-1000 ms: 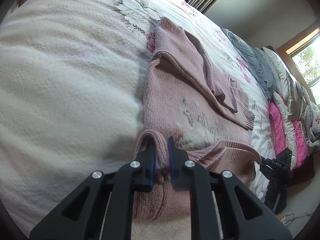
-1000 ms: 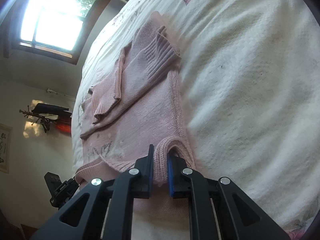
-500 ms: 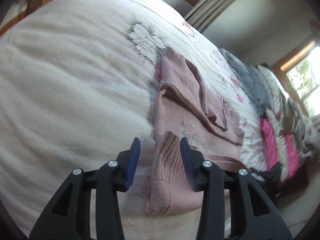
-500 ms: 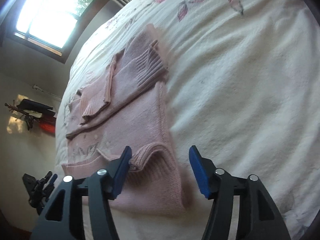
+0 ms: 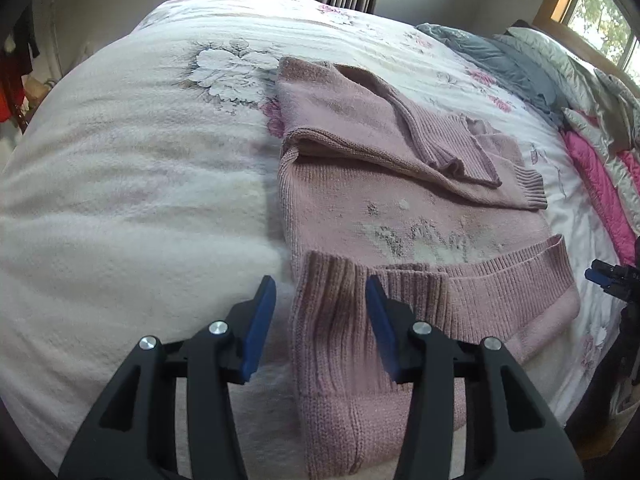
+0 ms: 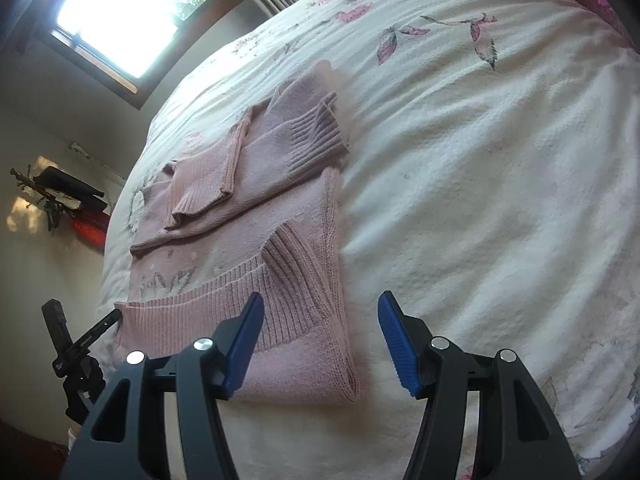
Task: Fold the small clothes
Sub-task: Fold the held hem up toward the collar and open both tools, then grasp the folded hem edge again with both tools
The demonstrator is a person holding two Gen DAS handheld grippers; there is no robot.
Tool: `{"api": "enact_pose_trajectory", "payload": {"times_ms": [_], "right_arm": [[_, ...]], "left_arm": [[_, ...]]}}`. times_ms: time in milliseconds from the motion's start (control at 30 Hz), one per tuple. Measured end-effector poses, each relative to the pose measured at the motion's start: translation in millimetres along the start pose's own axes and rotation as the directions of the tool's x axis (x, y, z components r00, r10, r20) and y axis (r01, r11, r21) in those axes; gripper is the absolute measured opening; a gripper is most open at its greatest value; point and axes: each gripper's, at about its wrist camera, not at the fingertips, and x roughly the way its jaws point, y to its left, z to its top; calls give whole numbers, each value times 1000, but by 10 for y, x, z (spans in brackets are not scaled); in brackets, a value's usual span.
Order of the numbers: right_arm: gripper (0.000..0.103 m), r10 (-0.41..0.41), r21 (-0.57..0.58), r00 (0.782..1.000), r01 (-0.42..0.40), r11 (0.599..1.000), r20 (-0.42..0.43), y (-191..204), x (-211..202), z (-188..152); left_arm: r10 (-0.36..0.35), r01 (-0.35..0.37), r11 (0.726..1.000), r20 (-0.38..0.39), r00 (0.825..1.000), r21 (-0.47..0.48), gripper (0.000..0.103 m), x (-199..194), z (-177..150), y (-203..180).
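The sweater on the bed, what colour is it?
Dusty pink knit sweater with a pale grey-white pattern across it, clearest in the left wrist view.

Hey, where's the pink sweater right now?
The pink sweater lies partly folded on the white floral bedspread, just ahead of both open grippers, its ribbed hem turned up nearest them.

Pink sweater (image 5: 400, 216) (white floral bedspread (image 5: 140, 184))

White floral bed (image 5: 132, 184), pink knit sweater (image 5: 400, 208) folded on it, grey blanket (image 5: 496, 64)
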Motion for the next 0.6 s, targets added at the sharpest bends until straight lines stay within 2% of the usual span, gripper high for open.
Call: {"api": "enact_pose_trajectory", "payload": {"times_ms": [67, 167, 200, 333, 433, 533, 600], "right_arm": [[60, -6, -15, 1000, 6, 1000, 0, 27, 3, 9], [60, -15, -61, 1000, 15, 998, -3, 115, 22, 15], [60, -16, -81, 1000, 15, 997, -6, 154, 33, 16], [60, -31, -176, 999, 27, 984, -18, 335, 114, 31], [60, -57, -259, 998, 51, 965, -18, 478, 190, 57], [60, -83, -327, 996, 73, 942, -17, 610, 304, 76], [60, -120, -372, 993, 105, 922, -18, 693, 407, 93]], "left_arm": [[-3, 3, 1000, -11, 1000, 8, 24, 38, 1, -9], [-12, 12, 1000, 4, 1000, 11, 15, 3, -14, -33], [-29, 29, 999, 11, 1000, 15, 7, -32, -22, -51], [-71, 70, 997, 33, 997, 31, 7, -132, -34, -113], [-39, 38, 999, 7, 999, 34, 10, -29, -28, -101], [-30, 30, 999, -15, 999, 38, 20, 70, -40, -98], [-30, 30, 998, -13, 999, 50, 24, 105, -51, -122]]}}
